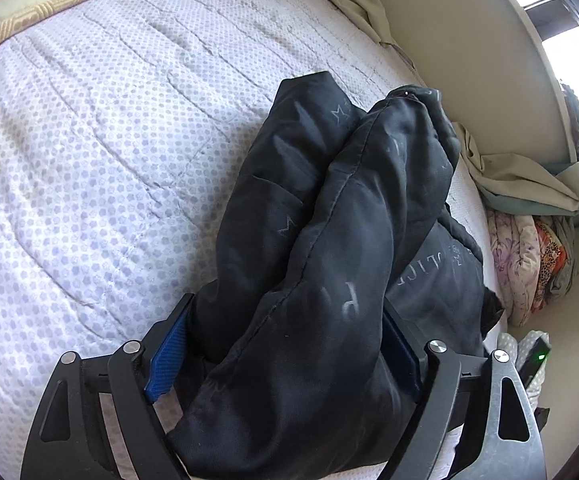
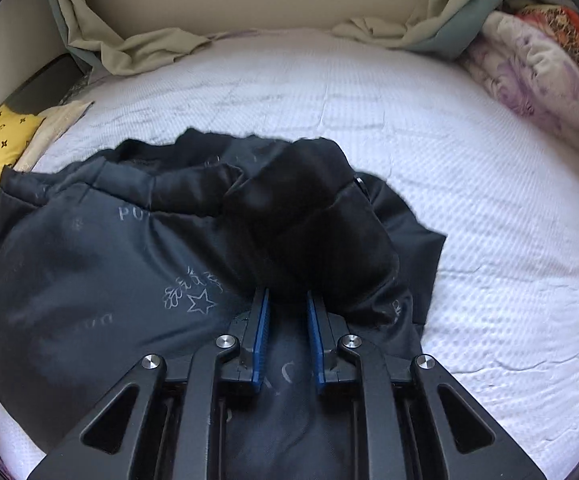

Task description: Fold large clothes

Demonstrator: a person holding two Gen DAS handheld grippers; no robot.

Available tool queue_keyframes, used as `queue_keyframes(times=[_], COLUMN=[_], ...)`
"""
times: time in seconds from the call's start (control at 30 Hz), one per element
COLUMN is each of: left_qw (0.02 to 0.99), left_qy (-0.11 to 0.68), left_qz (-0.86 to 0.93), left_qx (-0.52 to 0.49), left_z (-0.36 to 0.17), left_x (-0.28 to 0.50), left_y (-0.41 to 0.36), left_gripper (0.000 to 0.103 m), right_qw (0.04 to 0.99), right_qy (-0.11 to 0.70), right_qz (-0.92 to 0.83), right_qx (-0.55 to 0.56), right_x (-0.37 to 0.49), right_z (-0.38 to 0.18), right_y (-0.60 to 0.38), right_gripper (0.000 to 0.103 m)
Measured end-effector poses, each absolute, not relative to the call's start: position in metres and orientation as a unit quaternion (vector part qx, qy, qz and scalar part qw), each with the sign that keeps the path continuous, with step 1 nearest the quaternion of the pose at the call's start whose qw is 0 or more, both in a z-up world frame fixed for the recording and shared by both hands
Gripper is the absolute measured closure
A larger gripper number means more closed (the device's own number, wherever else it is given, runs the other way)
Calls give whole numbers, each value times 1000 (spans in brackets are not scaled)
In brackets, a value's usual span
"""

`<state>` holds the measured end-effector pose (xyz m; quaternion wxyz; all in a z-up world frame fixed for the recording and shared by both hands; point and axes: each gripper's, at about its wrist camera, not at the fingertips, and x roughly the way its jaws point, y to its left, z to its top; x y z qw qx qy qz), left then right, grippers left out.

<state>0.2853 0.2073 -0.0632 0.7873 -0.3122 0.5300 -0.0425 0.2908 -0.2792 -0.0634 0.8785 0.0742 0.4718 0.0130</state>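
A large dark padded jacket (image 1: 329,220) with faint printed letters lies bunched on the white quilted bed (image 1: 89,160). In the left wrist view a thick fold of it runs up between the jaws of my left gripper (image 1: 285,306), which stand wide; the left blue pad (image 1: 165,356) shows bare beside the cloth. In the right wrist view the jacket (image 2: 89,260) spreads to the left, printed with a star and flowers. My right gripper (image 2: 287,292) is nearly closed, its tips pinching a black puffy fold (image 2: 309,220).
Crumpled beige sheets (image 2: 137,48) lie along the wall at the bed's far edge. Folded floral quilts (image 2: 537,68) are stacked at the right. A yellow patterned cushion (image 2: 1,148) sits at the left. A small device with a green light (image 1: 537,356) lies by the bedside.
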Motion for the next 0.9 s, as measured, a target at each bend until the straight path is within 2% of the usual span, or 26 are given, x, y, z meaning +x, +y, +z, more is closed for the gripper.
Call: queue_keyframes(times=[0.27,0.33,0.37,0.4,0.57,0.63,0.7,0.8,0.9], left_qw=[784,780,779,778,773,772,775,781,788], left_qy=[526,522,521,518,509,503,494,485,477], left_qz=[-46,-51,-53,-56,-58,-53,-44,-38,-44], left_qx=[-327,-340,-345,-350,-373,-385,-391,-391,-388], left_z=[-60,-60,-59,-59,-68,-72,-76,-78,-77], left_x=[278,271,269,267,265,265,263,259,257], left_y=[210,212,213,214,214,214,213,208,202], left_gripper=[15,15,15,15,15,16,16,24,35], right_qw=[872,875,882,893,924,918,912,913,904], right_qy=[470,459,446,426,358,362,372,379,400], right_qz=[17,10,6,0,82,128,155,151,146], right_qx=[137,156,154,143,105,100,79,26,21], right_x=[290,283,277,269,226,216,211,215,223], right_z=[-63,-45,-35,-22,26,26,22,9,-12], right_y=[-287,-293,-293,-290,-242,-219,-197,-172,-164], right_gripper=[89,73,58,53,53,58,69,76,77])
